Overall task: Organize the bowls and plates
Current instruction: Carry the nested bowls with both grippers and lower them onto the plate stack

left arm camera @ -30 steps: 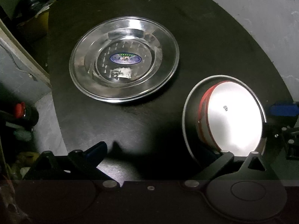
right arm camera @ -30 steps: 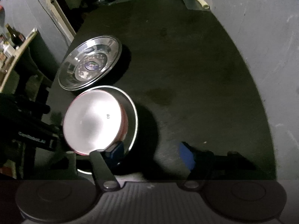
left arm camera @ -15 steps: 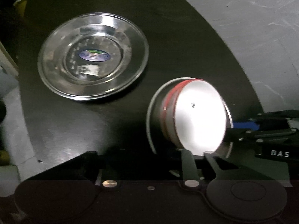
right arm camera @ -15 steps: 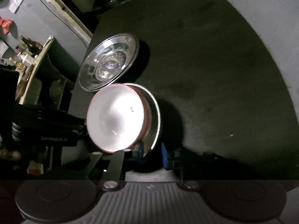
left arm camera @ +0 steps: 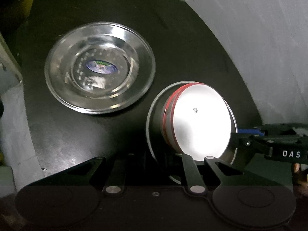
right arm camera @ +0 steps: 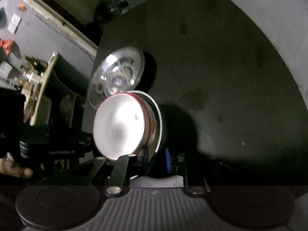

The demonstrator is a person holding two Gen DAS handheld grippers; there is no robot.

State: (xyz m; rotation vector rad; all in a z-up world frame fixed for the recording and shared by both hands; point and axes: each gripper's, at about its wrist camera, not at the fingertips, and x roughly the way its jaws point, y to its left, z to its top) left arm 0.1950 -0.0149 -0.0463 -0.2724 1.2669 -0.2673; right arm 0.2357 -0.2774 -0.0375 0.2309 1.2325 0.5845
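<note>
A white bowl with a red outside [left arm camera: 200, 123] sits in a steel plate [left arm camera: 152, 115]. My left gripper [left arm camera: 196, 156] grips the near rim of this pair, its jaws closing the last bit on it. My right gripper [right arm camera: 152, 157] is shut on the opposite rim, one blue pad behind the plate [right arm camera: 158, 123] and the other finger at the bowl [right arm camera: 117, 127]. The pair casts a wide shadow and looks lifted off the black table [left arm camera: 77, 138]. A second steel plate with a blue sticker [left arm camera: 100, 67] lies flat further back and to the left; in the right wrist view this sticker plate [right arm camera: 117, 73] lies just beyond the bowl.
The round black table [right arm camera: 221, 67] spreads to the right of the held pair. Grey floor [left arm camera: 259, 38] surrounds it. Shelves with clutter [right arm camera: 32, 80] stand left of the table. A hand [right arm camera: 13, 167] holds the left gripper.
Both grippers went from open beside the plate and bowl to shut on their rim. The pair's shadow has grown, as if it rose from the table.
</note>
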